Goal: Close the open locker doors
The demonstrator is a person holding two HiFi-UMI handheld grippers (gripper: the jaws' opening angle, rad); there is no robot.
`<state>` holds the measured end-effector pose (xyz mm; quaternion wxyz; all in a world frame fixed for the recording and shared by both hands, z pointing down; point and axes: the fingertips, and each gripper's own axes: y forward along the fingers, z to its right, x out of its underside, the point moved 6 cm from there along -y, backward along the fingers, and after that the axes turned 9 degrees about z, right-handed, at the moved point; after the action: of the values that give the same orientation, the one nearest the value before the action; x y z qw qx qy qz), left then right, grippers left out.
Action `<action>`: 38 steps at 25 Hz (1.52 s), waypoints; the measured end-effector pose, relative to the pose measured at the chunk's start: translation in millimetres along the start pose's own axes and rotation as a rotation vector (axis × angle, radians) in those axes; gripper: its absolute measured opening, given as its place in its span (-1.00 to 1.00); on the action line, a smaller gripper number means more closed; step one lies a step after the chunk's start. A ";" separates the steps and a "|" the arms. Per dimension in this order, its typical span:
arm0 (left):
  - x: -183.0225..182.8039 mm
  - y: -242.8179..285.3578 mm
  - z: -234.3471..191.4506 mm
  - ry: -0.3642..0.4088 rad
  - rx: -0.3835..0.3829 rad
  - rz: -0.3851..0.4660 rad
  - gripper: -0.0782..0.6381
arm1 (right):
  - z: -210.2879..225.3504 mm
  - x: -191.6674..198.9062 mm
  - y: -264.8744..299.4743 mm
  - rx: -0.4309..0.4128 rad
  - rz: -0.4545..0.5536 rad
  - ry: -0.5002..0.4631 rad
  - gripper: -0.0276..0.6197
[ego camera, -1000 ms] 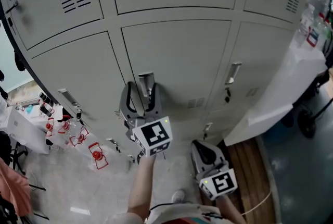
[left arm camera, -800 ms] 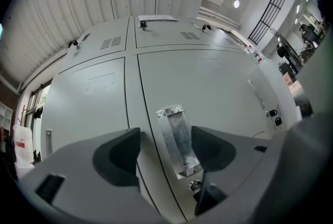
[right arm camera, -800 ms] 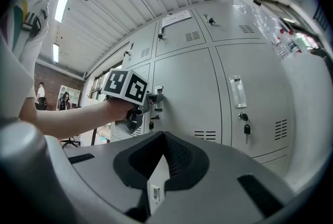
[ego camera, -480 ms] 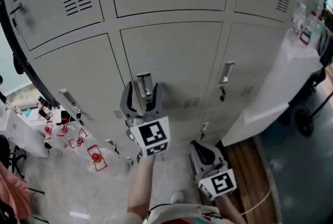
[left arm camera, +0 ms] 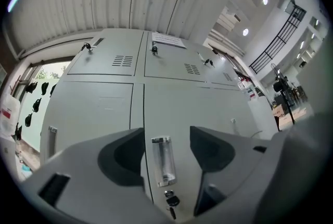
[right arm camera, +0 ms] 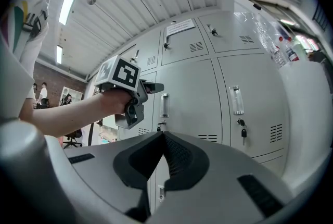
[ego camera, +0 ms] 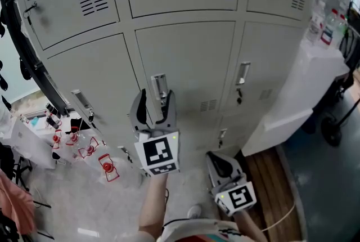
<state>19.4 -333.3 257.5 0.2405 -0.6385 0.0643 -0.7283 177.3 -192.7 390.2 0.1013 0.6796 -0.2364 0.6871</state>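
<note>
Grey steel locker bank (ego camera: 191, 61) ahead: we aim left gripper (ego camera: 156, 101), jaws spread and just narrowing, with middle door's chrome pull handle (ego camera: 159, 87) lined up between them unpinched, probably to press that door shut, while right gripper (right arm camera: 163, 137), jaws pressed together, idles low.

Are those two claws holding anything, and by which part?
Nothing is held. On the left gripper the jaws, just closed a little, stand apart either side of the locker handle, not clamping it. The right gripper is shut and empty.
</note>
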 end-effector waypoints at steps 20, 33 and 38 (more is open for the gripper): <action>-28.3 -142.9 8.6 -0.158 -0.004 0.056 -0.76 | -29.6 -5.9 -33.8 -0.021 0.032 0.011 -0.90; 19.0 -217.3 12.5 -0.215 -0.034 -0.046 -0.77 | -39.4 -14.3 -32.0 -0.063 0.066 -0.012 -0.90; 20.6 -217.5 13.5 -0.208 -0.029 -0.061 -0.77 | -35.3 -15.8 -32.5 -0.059 0.075 -0.001 -0.90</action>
<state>-27.3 -148.8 365.6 0.2144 -0.7155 0.0300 -0.6643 161.8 -145.3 382.0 0.0951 0.6674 -0.2819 0.6827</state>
